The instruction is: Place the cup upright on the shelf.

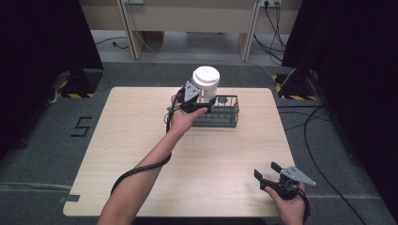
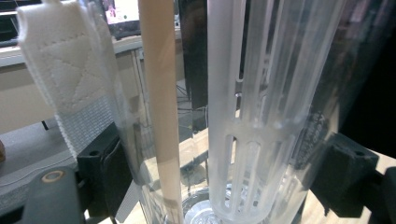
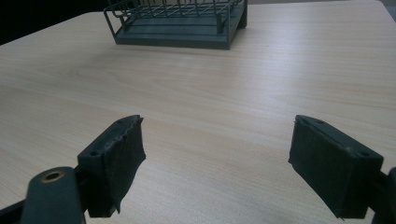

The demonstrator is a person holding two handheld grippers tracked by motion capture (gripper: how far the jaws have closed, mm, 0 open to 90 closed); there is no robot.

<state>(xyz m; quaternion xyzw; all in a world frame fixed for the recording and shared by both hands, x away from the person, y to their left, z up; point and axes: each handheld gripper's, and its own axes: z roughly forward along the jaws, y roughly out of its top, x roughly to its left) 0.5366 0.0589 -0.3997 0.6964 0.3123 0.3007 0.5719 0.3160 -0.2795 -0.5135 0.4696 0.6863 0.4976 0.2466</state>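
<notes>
High view: clear plastic bottle (image 1: 205, 86) with a white lid (image 1: 206, 75), held upright in the left gripper (image 1: 199, 104) over the left end of the dark wire rack (image 1: 223, 112) at the far middle of the table (image 1: 141, 140); whether its base touches the rack I cannot tell. Left jaws are clamped on the bottle's lower body. Handling, as judgement: looks empty, so light; the wall is smooth and likely slippery, stiff enough for a moderate squeeze but could flex or crack under a hard one. The best hold is on the straight body below the lid, as it is now; the lid may turn or pop off. Left gripper view adds what the overhead does not: a slotted translucent inner tube (image 2: 252, 116), probably an infuser, a white fabric strap (image 2: 65, 70) hanging by the wall, and the two pads (image 2: 105, 172) bearing on either side of the bottle. Right gripper view shows the rack's solid base tray and bare table before its own jaws. Right gripper (image 1: 267, 171) rests low at the near right corner, jaws wide apart, holding nothing, well apart from the bottle.
</notes>
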